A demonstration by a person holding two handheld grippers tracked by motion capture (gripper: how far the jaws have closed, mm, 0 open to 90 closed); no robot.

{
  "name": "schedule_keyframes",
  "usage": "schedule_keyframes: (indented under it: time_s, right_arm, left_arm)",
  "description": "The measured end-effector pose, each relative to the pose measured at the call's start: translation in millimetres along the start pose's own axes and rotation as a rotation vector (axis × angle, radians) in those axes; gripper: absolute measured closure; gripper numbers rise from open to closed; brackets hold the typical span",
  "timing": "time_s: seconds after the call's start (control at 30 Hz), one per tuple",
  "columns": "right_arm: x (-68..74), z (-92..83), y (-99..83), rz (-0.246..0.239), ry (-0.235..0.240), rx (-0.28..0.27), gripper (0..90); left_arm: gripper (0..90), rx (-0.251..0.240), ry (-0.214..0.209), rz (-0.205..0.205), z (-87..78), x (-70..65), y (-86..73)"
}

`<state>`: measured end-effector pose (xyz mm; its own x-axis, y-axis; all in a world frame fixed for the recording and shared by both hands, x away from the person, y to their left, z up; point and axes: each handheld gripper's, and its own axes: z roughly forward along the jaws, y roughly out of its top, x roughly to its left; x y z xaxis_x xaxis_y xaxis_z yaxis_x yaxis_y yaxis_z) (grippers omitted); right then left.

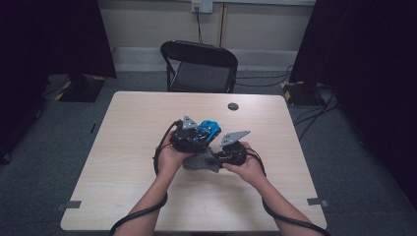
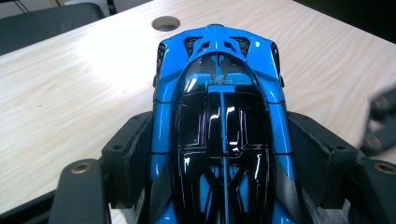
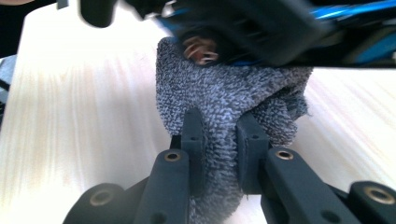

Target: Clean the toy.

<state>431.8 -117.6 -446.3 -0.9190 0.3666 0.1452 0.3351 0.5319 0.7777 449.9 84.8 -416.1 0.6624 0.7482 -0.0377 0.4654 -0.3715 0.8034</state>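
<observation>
A glossy blue and black toy car [image 2: 219, 121] sits clamped between the two black jaws of my left gripper [image 2: 219, 158], its nose pointing away over the table. From above, the toy car [image 1: 208, 129] shows just past my left gripper [image 1: 189, 137] at the table's middle. My right gripper [image 3: 219, 140] is shut on a bunched grey terry cloth [image 3: 224, 98], and the cloth's upper end presses against the underside of the car and a wheel. In the high view the cloth [image 1: 199, 161] lies between both hands, with my right gripper [image 1: 231, 150] at its right.
The light wooden table [image 1: 133, 147] has a round cable hole [image 1: 233, 106] near its far edge. A black folding chair [image 1: 199, 66] stands behind the table. Dark curtains hang at both sides, and cables run across the floor at the right.
</observation>
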Motion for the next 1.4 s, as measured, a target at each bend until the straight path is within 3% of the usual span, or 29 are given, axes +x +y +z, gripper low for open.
schedule_keyframes:
  time_s: [0.3, 0.53, 1.0, 1.4]
  right_arm:
    - [8.9, 6.6, -0.9, -0.028, 0.026, 0.027, 76.5]
    - [0.1, -2.3, -6.6, -0.017, -0.011, 0.037, 76.6]
    - [-21.1, -33.0, -16.3, 0.040, -0.098, 0.010, 76.5]
    - [-43.2, -52.1, -34.8, 0.108, -0.187, 0.004, 76.6]
  left_arm:
    - [27.9, -0.026, 0.039, -0.035, -9.4, 17.2, 3.0]
    - [27.9, -0.027, 0.072, -0.044, -23.6, 33.0, 0.4]
    - [28.0, 0.014, 0.096, -0.078, -39.6, 53.1, -23.6]
    - [27.9, 0.048, 0.107, -0.097, -42.1, 66.8, -44.2]
